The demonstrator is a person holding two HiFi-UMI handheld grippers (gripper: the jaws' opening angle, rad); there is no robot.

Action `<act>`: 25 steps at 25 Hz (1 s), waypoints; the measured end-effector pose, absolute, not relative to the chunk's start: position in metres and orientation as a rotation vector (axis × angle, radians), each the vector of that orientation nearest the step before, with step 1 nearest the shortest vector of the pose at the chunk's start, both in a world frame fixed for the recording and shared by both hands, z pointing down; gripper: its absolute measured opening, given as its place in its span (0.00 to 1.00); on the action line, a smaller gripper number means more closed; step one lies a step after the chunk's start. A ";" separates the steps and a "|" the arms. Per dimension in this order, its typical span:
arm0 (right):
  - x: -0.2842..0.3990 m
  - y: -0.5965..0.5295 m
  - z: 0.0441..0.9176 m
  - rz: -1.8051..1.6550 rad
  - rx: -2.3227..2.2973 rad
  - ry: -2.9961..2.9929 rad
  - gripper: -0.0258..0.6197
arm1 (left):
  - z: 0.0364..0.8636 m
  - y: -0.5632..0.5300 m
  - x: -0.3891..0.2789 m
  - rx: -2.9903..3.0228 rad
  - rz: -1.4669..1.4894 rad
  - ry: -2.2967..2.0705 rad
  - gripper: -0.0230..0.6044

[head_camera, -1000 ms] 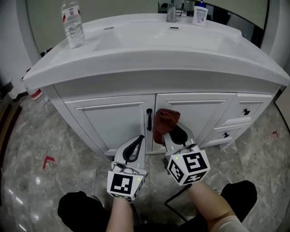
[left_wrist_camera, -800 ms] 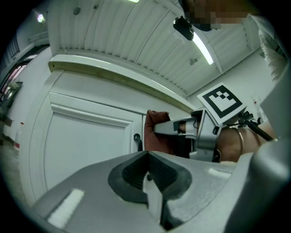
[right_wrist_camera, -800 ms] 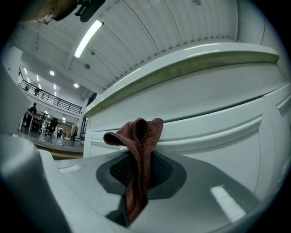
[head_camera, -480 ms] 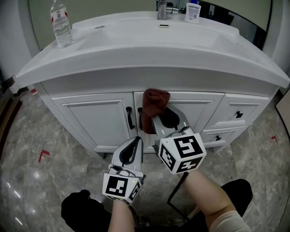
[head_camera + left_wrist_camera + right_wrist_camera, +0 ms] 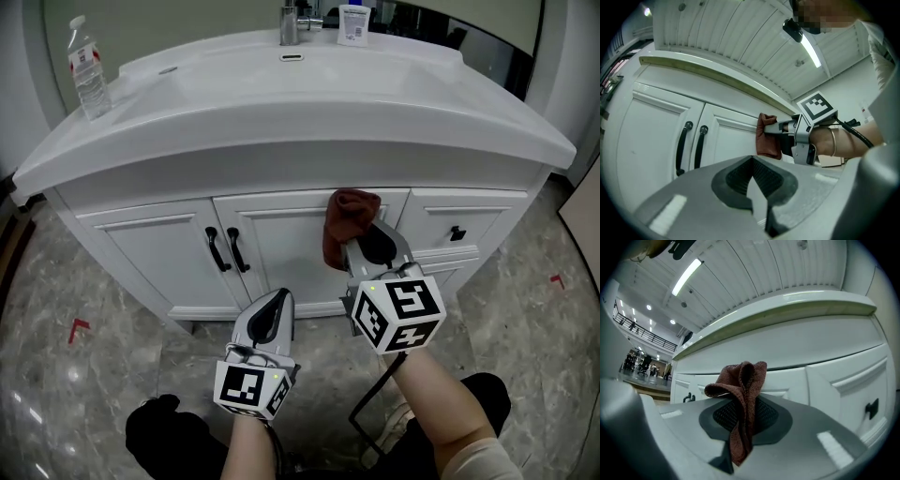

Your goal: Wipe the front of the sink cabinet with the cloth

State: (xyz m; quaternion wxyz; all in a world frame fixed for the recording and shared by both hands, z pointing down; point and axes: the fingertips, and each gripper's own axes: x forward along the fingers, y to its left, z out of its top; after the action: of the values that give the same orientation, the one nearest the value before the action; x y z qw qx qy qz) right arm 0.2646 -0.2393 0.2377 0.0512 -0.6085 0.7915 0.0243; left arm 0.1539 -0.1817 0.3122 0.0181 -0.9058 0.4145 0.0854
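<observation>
Right gripper (image 5: 369, 241) pinches the brown cloth (image 5: 345, 223) against the white sink cabinet (image 5: 281, 246); left gripper (image 5: 279, 298) pressed together, empty, above grey marble floor (image 5: 84, 281).

floor (image 5: 112, 309) before cabinet (image 5: 159, 253) open; door handles (image 5: 227, 249) protrude (left).

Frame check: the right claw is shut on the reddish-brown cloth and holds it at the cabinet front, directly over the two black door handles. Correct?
Not quite. The right claw is shut on the cloth at the cabinet front, but the cloth sits well to the right of the two black door handles, near that door's upper right corner. The head view shows the gap.
</observation>
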 end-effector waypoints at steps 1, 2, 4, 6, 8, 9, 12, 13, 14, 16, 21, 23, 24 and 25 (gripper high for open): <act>0.275 -0.237 0.238 0.073 -1.870 2.396 0.17 | 0.315 -0.179 0.160 -2.821 0.261 1.278 0.04; 0.285 -0.236 0.238 0.072 -1.888 2.383 0.17 | 0.317 -0.177 0.166 -2.826 0.253 1.270 0.04; 0.303 -0.233 0.238 0.066 -1.926 2.354 0.17 | 0.320 -0.173 0.175 -2.834 0.234 1.265 0.04; 0.318 -0.230 0.241 0.047 -1.954 2.329 0.17 | 0.321 -0.168 0.180 -2.842 0.230 1.271 0.04; 0.328 -0.227 0.242 0.025 -1.955 2.321 0.17 | 0.321 -0.163 0.183 -2.845 0.236 1.285 0.04; 0.331 -0.226 0.242 0.013 -1.951 2.320 0.17 | 0.320 -0.160 0.185 -2.843 0.240 1.292 0.04; 0.336 -0.221 0.236 0.000 -1.937 2.307 0.17 | 0.316 -0.152 0.187 -2.821 0.242 1.303 0.04; 0.333 -0.219 0.235 -0.002 -1.927 2.302 0.16 | 0.315 -0.151 0.187 -2.809 0.233 1.308 0.04; 0.328 -0.217 0.236 -0.006 -1.911 2.302 0.16 | 0.314 -0.150 0.185 -2.793 0.217 1.315 0.04; 0.311 -0.213 0.241 -0.015 -1.870 2.324 0.16 | 0.314 -0.148 0.177 -2.755 0.186 1.337 0.04; 0.246 -0.223 0.264 -0.040 -1.775 2.419 0.16 | 0.319 -0.155 0.136 -2.720 0.161 1.427 0.04; 0.216 -0.231 0.270 -0.058 -1.730 2.457 0.16 | 0.319 -0.158 0.120 -2.701 0.138 1.450 0.04; 0.200 -0.234 0.272 -0.062 -1.707 2.477 0.16 | 0.319 -0.158 0.114 -2.690 0.126 1.456 0.04; 0.186 -0.236 0.275 -0.062 -1.688 2.497 0.16 | 0.320 -0.157 0.109 -2.683 0.114 1.459 0.04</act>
State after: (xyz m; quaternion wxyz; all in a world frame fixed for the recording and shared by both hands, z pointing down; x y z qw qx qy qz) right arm 0.1864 -0.2356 0.2746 0.0635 -0.5587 0.8267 -0.0205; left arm 0.1088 -0.1570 0.3202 0.0429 -0.8771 0.4770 0.0374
